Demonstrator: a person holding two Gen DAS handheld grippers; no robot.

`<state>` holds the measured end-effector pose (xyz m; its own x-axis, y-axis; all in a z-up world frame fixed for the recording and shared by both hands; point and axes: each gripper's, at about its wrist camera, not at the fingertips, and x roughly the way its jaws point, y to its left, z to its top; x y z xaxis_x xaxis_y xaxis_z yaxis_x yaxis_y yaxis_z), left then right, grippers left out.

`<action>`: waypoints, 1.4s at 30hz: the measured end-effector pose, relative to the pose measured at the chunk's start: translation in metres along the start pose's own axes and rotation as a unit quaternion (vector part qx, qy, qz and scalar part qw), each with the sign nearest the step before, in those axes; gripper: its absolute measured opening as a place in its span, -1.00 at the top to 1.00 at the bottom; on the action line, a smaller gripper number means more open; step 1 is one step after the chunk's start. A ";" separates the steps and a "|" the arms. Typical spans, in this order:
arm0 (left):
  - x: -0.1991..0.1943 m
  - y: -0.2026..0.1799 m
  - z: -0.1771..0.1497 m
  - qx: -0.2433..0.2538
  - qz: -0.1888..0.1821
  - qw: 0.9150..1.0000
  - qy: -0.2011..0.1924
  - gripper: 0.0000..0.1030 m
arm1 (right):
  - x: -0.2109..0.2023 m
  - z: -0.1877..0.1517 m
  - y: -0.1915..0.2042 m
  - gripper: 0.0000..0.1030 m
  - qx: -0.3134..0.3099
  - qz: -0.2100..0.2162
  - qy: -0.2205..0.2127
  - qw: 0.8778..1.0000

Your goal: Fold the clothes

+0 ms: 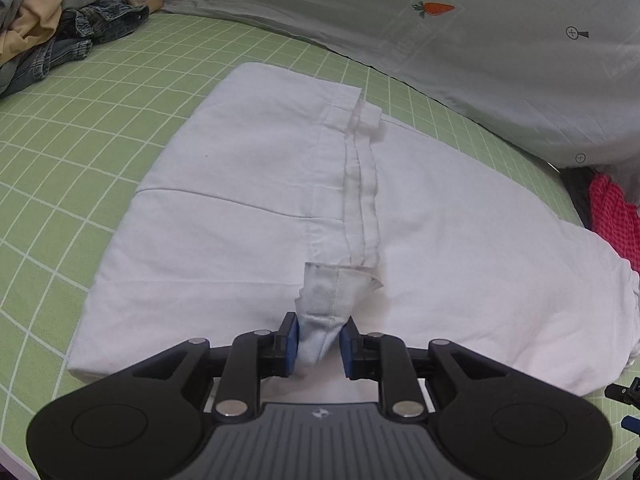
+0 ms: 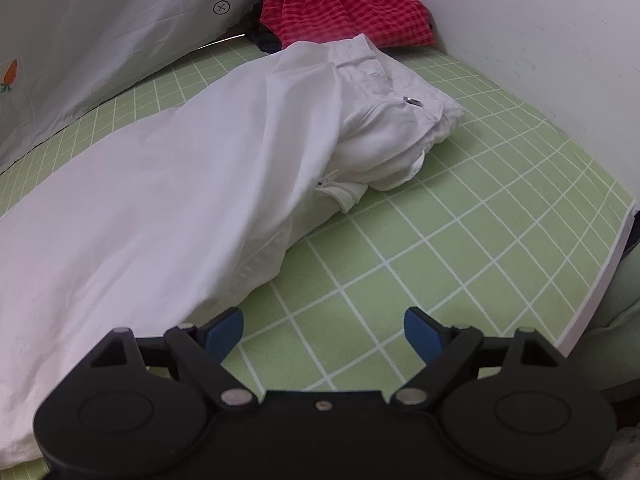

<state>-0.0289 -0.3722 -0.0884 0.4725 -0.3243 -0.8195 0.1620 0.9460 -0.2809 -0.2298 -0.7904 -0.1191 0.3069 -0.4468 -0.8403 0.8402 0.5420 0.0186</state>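
White trousers (image 1: 248,216) lie spread on the green grid mat (image 1: 80,152), their legs folded over so the hems meet in the middle. My left gripper (image 1: 319,342) is shut on a bunched corner of a trouser hem (image 1: 324,304) at the near edge. In the right wrist view the same white trousers (image 2: 160,184) stretch from near left to far right, with the waistband and metal button (image 2: 412,100) at the far end. My right gripper (image 2: 324,330) hovers open over bare mat, just right of the cloth, holding nothing.
A heap of denim and tan clothes (image 1: 52,28) sits at the mat's far left. A red checked garment (image 2: 348,12) lies in the far corner by a white wall (image 2: 540,20). A grey carrot-print sheet (image 1: 440,20) borders the back. The mat edge (image 2: 600,292) drops off at right.
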 end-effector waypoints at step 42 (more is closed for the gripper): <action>0.068 -0.030 0.056 -0.012 0.178 0.983 0.048 -1.00 | 0.111 0.120 -0.106 -0.99 0.331 0.121 -0.034 0.935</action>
<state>0.0468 -0.4229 -0.1077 0.4112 0.0273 -0.9111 -0.0203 0.9996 0.0207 -0.2307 -0.9833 -0.1495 0.5327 -0.4242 -0.7323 0.8283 0.0835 0.5541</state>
